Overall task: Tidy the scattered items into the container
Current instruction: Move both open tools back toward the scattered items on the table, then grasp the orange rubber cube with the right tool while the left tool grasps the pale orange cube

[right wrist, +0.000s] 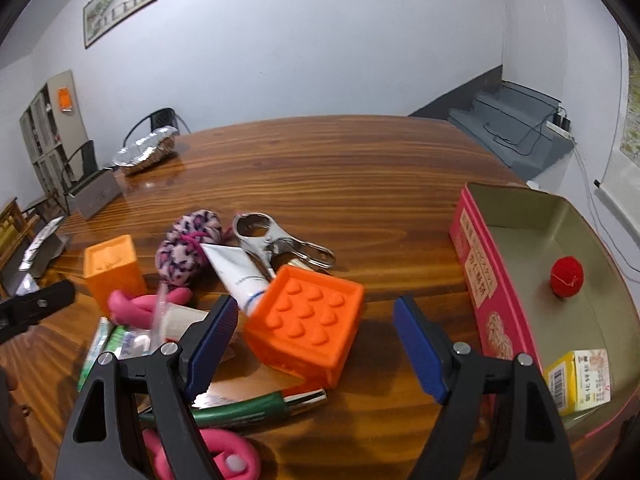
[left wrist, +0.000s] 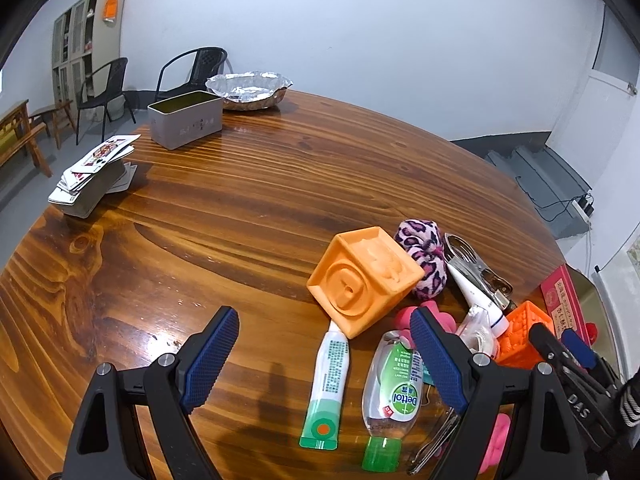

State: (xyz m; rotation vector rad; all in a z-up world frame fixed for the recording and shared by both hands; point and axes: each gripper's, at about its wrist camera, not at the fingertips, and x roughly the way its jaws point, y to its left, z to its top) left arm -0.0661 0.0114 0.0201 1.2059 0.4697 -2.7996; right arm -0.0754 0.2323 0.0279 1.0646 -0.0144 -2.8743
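Observation:
My left gripper [left wrist: 324, 360] stands open over a green-and-white tube [left wrist: 326, 380] and a Dettol bottle [left wrist: 394, 396], touching neither. Beyond them lie an orange cube [left wrist: 364, 276], a leopard-print plush [left wrist: 426, 260], a metal clip [left wrist: 476, 268] and a white tube [left wrist: 480, 296]. My right gripper [right wrist: 316, 344] is open, with an orange heart-studded block [right wrist: 306, 332] between its fingers; the pads do not press on it. A green pen [right wrist: 240, 408] lies just below. The pink tin [right wrist: 492, 292] at the right holds a red ball [right wrist: 566, 278] and a yellow box [right wrist: 580, 380].
A grey tin [left wrist: 186, 124] and a foil-lined bowl [left wrist: 250, 90] stand at the far side of the wooden table [left wrist: 280, 200]. A stack of playing cards [left wrist: 96, 172] rests on a tin at the left edge. Black chairs [left wrist: 104, 88] stand behind.

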